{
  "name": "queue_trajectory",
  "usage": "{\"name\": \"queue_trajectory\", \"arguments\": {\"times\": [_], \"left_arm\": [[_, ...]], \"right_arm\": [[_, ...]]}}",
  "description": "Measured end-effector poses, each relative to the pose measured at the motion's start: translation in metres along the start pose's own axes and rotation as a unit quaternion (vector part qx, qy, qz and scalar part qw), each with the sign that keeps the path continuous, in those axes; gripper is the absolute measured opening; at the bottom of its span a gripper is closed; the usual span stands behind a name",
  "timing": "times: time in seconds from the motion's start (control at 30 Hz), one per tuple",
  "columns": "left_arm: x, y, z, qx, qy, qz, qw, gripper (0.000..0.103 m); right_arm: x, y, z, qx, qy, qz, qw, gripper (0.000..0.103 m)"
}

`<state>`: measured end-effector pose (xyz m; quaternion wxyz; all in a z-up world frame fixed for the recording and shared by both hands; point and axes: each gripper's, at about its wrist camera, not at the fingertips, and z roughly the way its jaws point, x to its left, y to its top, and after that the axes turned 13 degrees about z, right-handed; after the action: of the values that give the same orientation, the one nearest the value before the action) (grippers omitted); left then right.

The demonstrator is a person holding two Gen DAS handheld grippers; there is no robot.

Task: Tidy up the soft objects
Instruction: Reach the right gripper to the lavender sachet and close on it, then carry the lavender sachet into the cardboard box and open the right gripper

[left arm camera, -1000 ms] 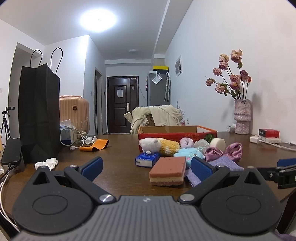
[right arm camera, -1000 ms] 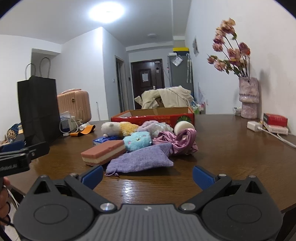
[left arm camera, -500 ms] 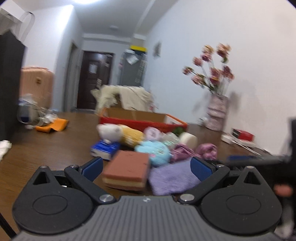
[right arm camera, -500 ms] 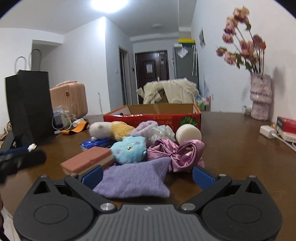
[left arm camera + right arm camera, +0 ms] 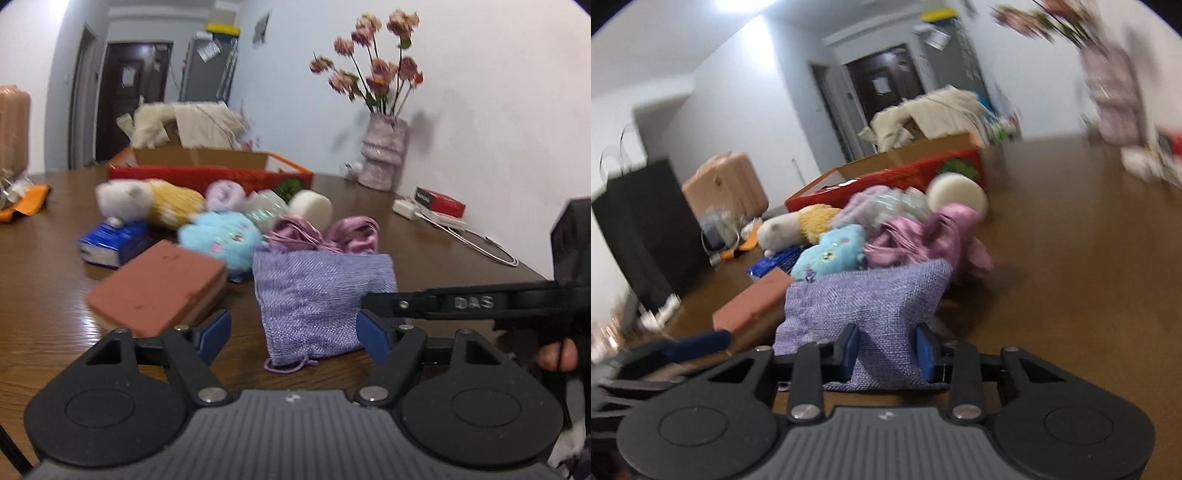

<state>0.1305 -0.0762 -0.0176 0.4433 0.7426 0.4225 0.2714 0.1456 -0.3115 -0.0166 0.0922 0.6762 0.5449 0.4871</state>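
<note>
Closing right hand-held gripper (image 5: 886,349) on purple bag (image 5: 875,295) now; left hand-held gripper (image 5: 295,332) closing w/ bag between, not touching yet.

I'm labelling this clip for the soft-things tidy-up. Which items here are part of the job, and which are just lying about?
Part of the job:
- purple pouch, right gripper closing on it
- left gripper, closing beside it
- blue plush
- pink satin bow
- sponge block
- red box

Lying about:
- flower vase
- black bag
- suitcase
</note>
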Motion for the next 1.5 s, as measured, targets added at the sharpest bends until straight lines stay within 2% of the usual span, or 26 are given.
{"name": "queue_trajectory", "arguments": {"times": [0.1,0.2,0.27,0.3,0.33,0.4,0.5,0.53,0.63,0.8,0.93,1.07,1.17,1.27,1.37,1.47,1.5], "left_arm": [[-0.002,0.006,0.016,0.013,-0.016,-0.015,0.9997,0.077],[0.001,0.011,0.032,0.031,-0.026,-0.042,0.9983,0.077],[0.007,0.014,0.043,0.045,-0.04,-0.069,0.9958,0.073],[0.009,0.016,0.047,0.049,-0.049,-0.084,0.9941,0.063],[0.01,0.017,0.05,0.051,-0.06,-0.095,0.9923,0.047],[0.013,0.017,0.057,0.058,-0.083,-0.11,0.9887,0.036],[0.01,0.018,0.059,0.05,-0.084,-0.104,0.9897,0.015],[0.01,0.02,0.057,0.044,-0.089,-0.104,0.9897,0.011],[0.011,0.027,0.045,0.011,-0.102,-0.097,0.99,0.008],[0.027,0.055,0.022,-0.037,-0.101,-0.058,0.9926,0.008],[0.061,0.094,0.017,-0.066,-0.084,-0.031,0.9938,0.008],[0.114,0.144,0.036,-0.093,-0.068,-0.063,0.9914,0.008],[0.155,0.179,0.069,-0.088,-0.041,-0.072,0.9927,0.008],[0.205,0.204,0.124,-0.053,-0.025,-0.103,0.9929,0.008],[0.245,0.219,0.188,-0.011,0.015,-0.063,0.9979,0.009],[0.281,0.216,0.238,0.037,0.073,-0.092,0.9924,0.012],[0.29,0.215,0.248,0.046,0.088,-0.107,0.9893,0.017]], "right_arm": [[-0.011,0.001,-0.009,-0.007,-0.005,0.007,1.0,0.031],[-0.025,0.005,-0.01,-0.003,0.008,0.02,1.0,0.03],[-0.031,0.009,-0.009,0.004,0.016,0.027,1.0,0.026],[-0.033,0.01,-0.009,0.006,0.013,0.025,1.0,0.018],[-0.035,0.011,-0.008,0.008,0.013,0.024,1.0,0.017],[-0.041,0.013,-0.008,0.013,0.023,0.03,0.999,0.017],[-0.042,0.014,-0.009,0.013,0.026,0.025,0.999,0.015],[-0.042,0.014,-0.009,0.013,0.026,0.024,0.999,0.013],[-0.037,0.017,-0.01,0.015,0.032,0.025,0.999,0.007],[-0.011,0.034,-0.011,-0.005,0.068,0.007,0.998,0.006],[0.022,0.072,0.011,-0.014,0.094,-0.016,0.995,0.006],[0.064,0.14,0.063,-0.016,0.108,-0.062,0.992,0.006],[0.088,0.192,0.12,0.004,0.101,-0.072,0.992,0.006],[0.112,0.238,0.191,0.031,0.072,-0.08,0.994,0.006],[0.128,0.271,0.274,0.055,0.019,-0.091,0.994,0.005],[0.126,0.284,0.353,0.089,-0.031,-0.069,0.993,0.005],[0.126,0.283,0.375,0.097,-0.046,-0.066,0.992,0.006]]}}
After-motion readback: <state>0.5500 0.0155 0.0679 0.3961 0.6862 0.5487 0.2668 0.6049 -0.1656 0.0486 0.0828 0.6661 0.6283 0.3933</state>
